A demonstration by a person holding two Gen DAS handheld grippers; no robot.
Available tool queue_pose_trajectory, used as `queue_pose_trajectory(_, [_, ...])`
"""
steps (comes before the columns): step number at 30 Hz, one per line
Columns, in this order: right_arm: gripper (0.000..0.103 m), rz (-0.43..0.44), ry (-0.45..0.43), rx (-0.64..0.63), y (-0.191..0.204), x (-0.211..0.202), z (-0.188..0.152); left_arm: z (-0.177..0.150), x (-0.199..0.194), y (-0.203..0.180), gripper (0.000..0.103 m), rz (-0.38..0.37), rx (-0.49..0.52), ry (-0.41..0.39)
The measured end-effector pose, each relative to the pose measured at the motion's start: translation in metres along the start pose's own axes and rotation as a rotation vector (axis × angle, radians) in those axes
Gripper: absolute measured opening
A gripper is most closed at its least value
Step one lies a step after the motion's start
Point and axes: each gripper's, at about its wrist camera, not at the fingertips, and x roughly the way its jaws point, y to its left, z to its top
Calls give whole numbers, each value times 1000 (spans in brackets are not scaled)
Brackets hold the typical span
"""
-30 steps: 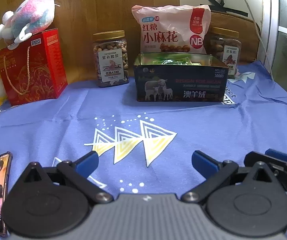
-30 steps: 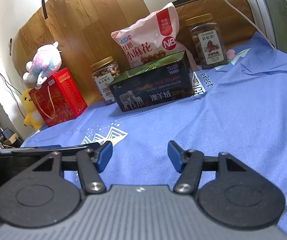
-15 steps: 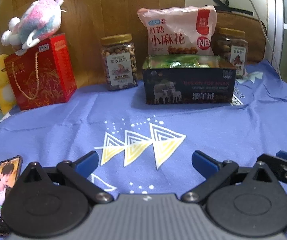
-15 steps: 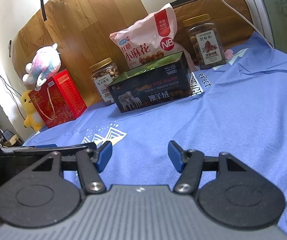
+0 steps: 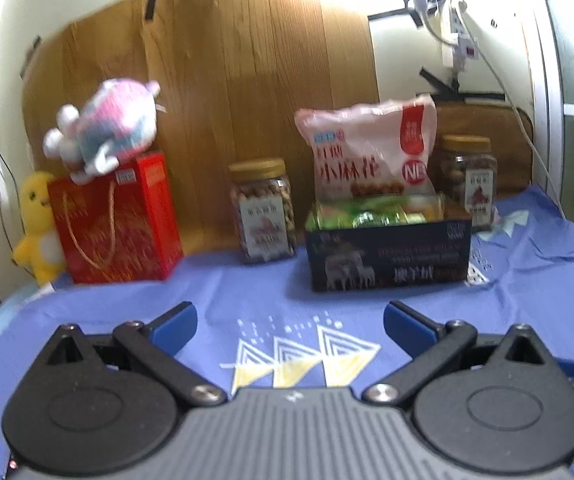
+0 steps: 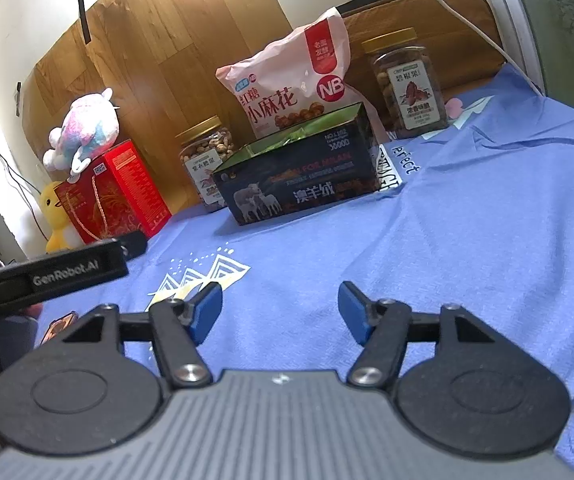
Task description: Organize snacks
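An open dark box with green packets inside stands at the back of the blue cloth. A pink snack bag leans behind it. A nut jar stands to its left and another jar to its right. My left gripper hangs open over the cloth's triangle print, well short of the box, with nothing between its fingers. In the right wrist view, my right gripper is low over the cloth, facing the box. Its jaws are opening and hold nothing.
A red gift bag with a plush toy on top stands at the back left, beside a yellow duck. A phone lies on the cloth at the near left. The left gripper's body crosses the right view's left side.
The left gripper has risen and tipped upward, so the snacks sit lower in its view and the phone has left it. The right gripper kept still, its jaws slightly wider.
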Motion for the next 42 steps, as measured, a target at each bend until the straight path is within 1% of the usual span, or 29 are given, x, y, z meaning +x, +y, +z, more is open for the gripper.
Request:
queue_pose_trajectory(2, [67, 1, 1, 0, 0, 0, 0, 2, -3, 0, 103, -2, -3, -9])
queue_pose_trajectory(5, [67, 0, 2, 2, -1, 0, 0, 5, -7, 0, 103, -28, -13, -5])
queue_pose_trajectory(8, [67, -1, 3, 3, -1, -1, 0, 6, -10, -1, 103, -26, -16, -3])
queue_pose_trajectory(12, [67, -2, 4, 5, -2, -1, 0, 7, -10, 0, 103, -48, -27, 16])
queue_pose_trajectory(28, [68, -8, 7, 16, -3, 1, -2, 7, -9, -1, 103, -71, -28, 31])
queue_pose_trajectory(42, [68, -14, 11, 22, -2, 2, -2, 9, -14, -4, 103, -87, -20, 25])
